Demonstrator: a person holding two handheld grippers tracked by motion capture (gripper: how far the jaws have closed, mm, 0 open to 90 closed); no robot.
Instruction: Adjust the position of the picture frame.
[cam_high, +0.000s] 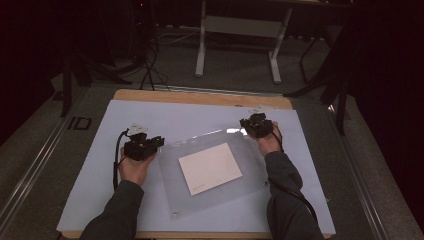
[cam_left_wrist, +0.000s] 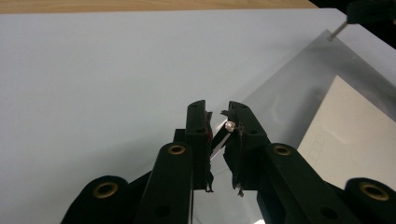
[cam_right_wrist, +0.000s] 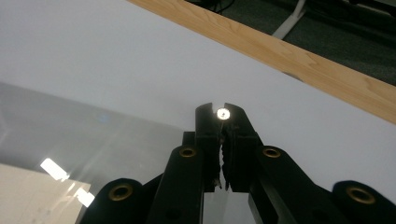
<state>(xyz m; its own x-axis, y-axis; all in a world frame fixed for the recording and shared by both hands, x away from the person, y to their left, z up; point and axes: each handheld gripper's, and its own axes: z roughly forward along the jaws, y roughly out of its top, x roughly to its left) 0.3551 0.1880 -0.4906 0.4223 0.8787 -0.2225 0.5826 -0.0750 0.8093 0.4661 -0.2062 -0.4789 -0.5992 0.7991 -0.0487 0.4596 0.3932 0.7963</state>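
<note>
Clear acrylic sheet (cam_high: 212, 167) flat on pale mat (cam_high: 125, 120) over desk (cam_high: 200, 97), white card (cam_high: 210, 168) beneath its middle. Sheet spans between both hands, long axis running left-near to right-far.

Left gripper (cam_high: 150, 145) at sheet's left corner: jaws narrow, clamped on small standoff screw (cam_left_wrist: 229, 125) at edge.

Right gripper (cam_high: 256, 125) at far right corner: jaws closed tight on matching screw (cam_right_wrist: 223, 112).

Both equally near, opposite corners. Likely next: unscrewing or lifting from corners together, keeping sheet level.

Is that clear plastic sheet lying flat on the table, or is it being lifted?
Lifted, it seems: the left gripper and right gripper each pinch a corner screw, and the sheet looks tilted above the mat.
</note>
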